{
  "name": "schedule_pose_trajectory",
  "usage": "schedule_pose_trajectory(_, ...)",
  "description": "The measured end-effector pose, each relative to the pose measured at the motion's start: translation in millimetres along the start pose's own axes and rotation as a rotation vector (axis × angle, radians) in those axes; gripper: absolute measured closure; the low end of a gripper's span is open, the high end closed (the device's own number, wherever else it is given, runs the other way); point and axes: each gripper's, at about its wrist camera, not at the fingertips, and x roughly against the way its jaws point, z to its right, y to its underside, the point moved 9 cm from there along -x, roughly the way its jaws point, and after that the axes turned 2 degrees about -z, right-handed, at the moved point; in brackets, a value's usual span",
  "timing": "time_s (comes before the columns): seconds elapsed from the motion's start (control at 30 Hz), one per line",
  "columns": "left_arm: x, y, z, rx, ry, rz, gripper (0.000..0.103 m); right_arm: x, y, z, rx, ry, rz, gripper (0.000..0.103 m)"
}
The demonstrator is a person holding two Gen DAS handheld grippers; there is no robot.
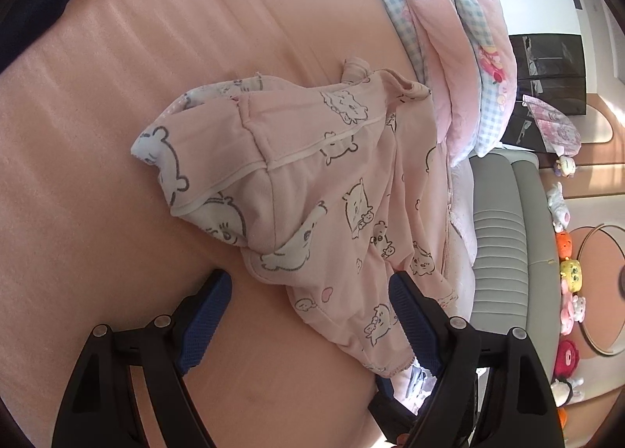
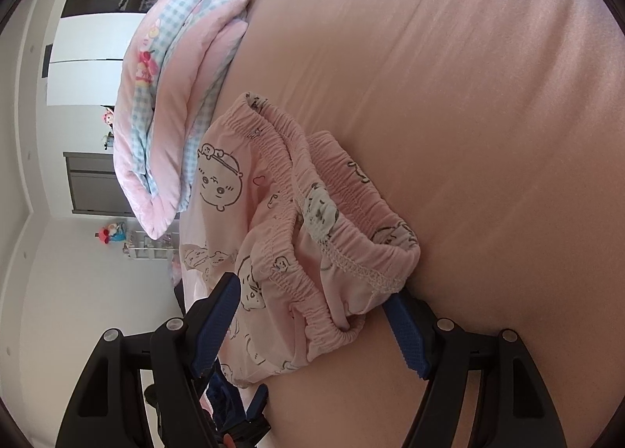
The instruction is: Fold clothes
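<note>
A crumpled pair of pale pink cotton pyjama trousers printed with cartoon bears (image 1: 312,190) lies bunched on the peach-pink bedsheet (image 1: 117,135), with a folded pink and blue gingham quilt (image 1: 449,38) just beyond it toward one o'clock in the left wrist view. The left gripper (image 1: 308,315) has its blue-padded jaws standing wide apart, one pad on bare sheet at seven o'clock of the heap, the other over the hem end of the cloth at five o'clock; nothing is pinched. The right gripper (image 2: 312,315) is likewise spread open, straddling the gathered elastic waistband (image 2: 332,252) that sits between its pads without being pressed. The step in hand looks like taking hold so the garment can be lifted and shaken flat. To do it well, each gripper should probably close on a single outer edge, waistband on one side and hem on the other, rather than biting several layers of the bunch, then draw apart so the legs lie straight before any fold. No brand, label or readable writing shows on the fabric; only cartoon faces and small hearts.
</note>
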Motion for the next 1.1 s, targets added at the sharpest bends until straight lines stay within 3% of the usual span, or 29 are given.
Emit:
schedule_pose_trajectory(0.37, -19, -21, 14, -0.036, -0.018, -0.006, 0.021, -19, -11, -17, 0.133, 0.071, 0.023, 0.028)
schedule_pose_trajectory(0.57, -17, -22, 12, -0.060, 0.015, 0.037, 0.019, -23, -17, -21, 0.152, 0.076, 0.045, 0.029)
schedule_pose_trajectory(0.7, -16, -19, 15, -0.114, -0.009, 0.066, 0.019, -24, -16, -22, 0.171, 0.100, 0.050, 0.030)
schedule_pose_trajectory(0.77, -19, -17, 15, -0.144, -0.030, 0.080, 0.019, -23, -17, -20, 0.169, 0.130, 0.065, 0.040)
schedule_pose_trajectory(0.83, -21, -17, 12, -0.153, -0.034, 0.093, 0.019, -21, -20, -10, 0.137, 0.167, 0.082, 0.077)
schedule_pose_trajectory(0.87, -22, -18, 11, -0.150, -0.034, 0.099, 0.022, -19, -21, -5, 0.119, 0.186, 0.091, 0.082)
schedule_pose_trajectory(0.93, -21, -21, 6, -0.122, -0.037, 0.110, 0.031, -18, -22, -2, 0.104, 0.176, 0.087, 0.083)
schedule_pose_trajectory(1.03, -17, -24, -8, -0.059, -0.029, 0.126, 0.051, -18, -21, -5, 0.140, 0.189, 0.089, 0.083)
schedule_pose_trajectory(1.1, -15, -28, -21, 0.025, -0.013, 0.141, 0.075, -17, -20, -9, 0.177, 0.197, 0.102, 0.079)
